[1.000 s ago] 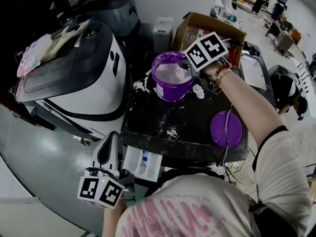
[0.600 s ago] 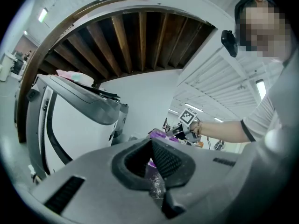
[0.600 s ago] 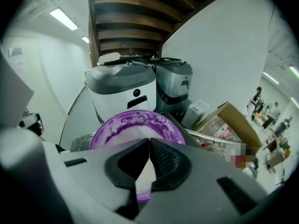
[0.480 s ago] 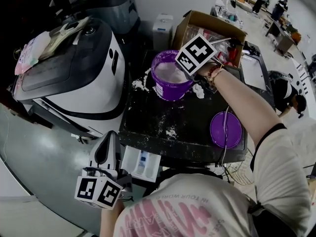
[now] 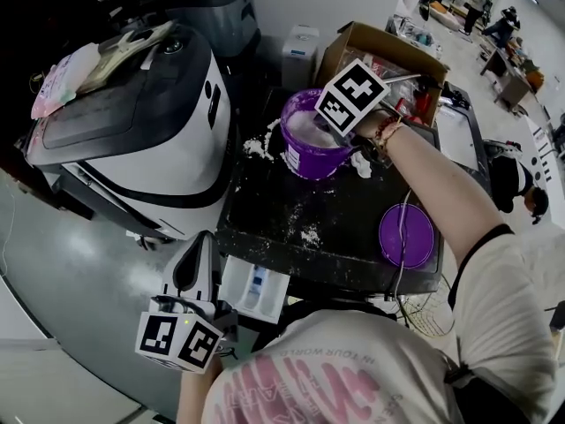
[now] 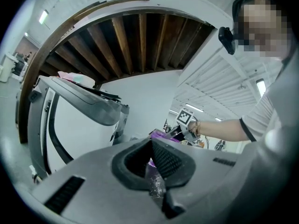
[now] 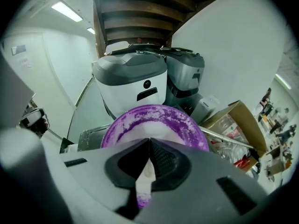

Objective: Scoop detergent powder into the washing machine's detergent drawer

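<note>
Left tongs: your left gripper (image 6: 150, 148) hangs low by the front left corner of the machine, jaws pressed together with nothing between them.
Drawer: the detergent drawer (image 5: 256, 291) stands pulled out just right of that gripper, below the black machine top (image 5: 353, 201). It is white with a blue insert, and you cannot tell from here whether any powder is in it.
Spill: loose powder (image 5: 309, 235) lies scattered over the machine top, so anything you set down there will probably sit on grit.
Tub: the purple tub (image 5: 305, 159) stands open at the far edge of the top, well apart from the drawer. It holds white detergent powder (image 5: 309, 129), and its rim is dusted white.
Right tongs: your right gripper (image 7: 149, 146) is over the tub, jaws clamped on the thin white handle of the scoop (image 7: 144, 176). The scoop's bowl is hidden under the jaws.
Handling: the scoop looks light and stiff but narrow and dusty, so it may twist in the pads. Grip well up the handle, square across its flat faces. The powder will spill at any tilt, so keep the bowl level on the way to the drawer.
Lid: the purple lid (image 5: 406, 234) lies flat on the top's right front, away from the tub.
</note>
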The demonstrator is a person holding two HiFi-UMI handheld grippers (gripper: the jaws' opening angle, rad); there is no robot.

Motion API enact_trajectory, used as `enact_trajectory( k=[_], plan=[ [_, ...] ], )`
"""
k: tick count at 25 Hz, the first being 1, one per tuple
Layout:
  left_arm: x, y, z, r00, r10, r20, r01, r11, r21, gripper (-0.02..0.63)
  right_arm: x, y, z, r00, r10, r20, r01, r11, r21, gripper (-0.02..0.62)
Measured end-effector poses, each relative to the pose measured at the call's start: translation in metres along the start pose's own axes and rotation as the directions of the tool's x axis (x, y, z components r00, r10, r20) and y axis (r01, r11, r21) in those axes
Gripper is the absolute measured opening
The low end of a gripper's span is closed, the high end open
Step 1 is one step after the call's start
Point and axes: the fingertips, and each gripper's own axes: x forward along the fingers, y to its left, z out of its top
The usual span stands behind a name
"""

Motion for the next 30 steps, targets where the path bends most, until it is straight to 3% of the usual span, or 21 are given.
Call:
enact_trajectory(
  k=[5,12,18,26,30],
  plan=[
    [-0.006,0.002,0.0,1.0,0.002,0.007,-0.002,1.0,-0.006,0.003,0.001,0.017,-0.002,0.998,0.061,-0.019,-0.061,0.998,-0.008,0.002],
    [-0.013,0.002,0.001,1.0,-0.001,0.022,0.001,1.0,-0.008,0.003,-0.007,0.031,0.002,0.983,0.176,0.047,-0.181,0.977,0.117,0.002],
    [-0.02,-0.004,0.005,0.999,-0.024,0.037,0.024,1.0,0.001,0.003,-0.02,0.031,0.002,0.956,0.225,0.188,-0.277,0.906,0.321,0.005],
    [-0.026,-0.009,0.007,0.999,-0.028,0.039,0.028,1.0,0.007,0.003,-0.035,0.003,-0.008,0.923,0.12,0.365,-0.316,0.777,0.545,0.002],
    [-0.031,-0.009,0.009,0.999,-0.026,0.037,0.026,1.0,0.013,0.003,-0.044,-0.005,-0.009,0.907,0.057,0.417,-0.319,0.739,0.593,0.002]
  ],
)
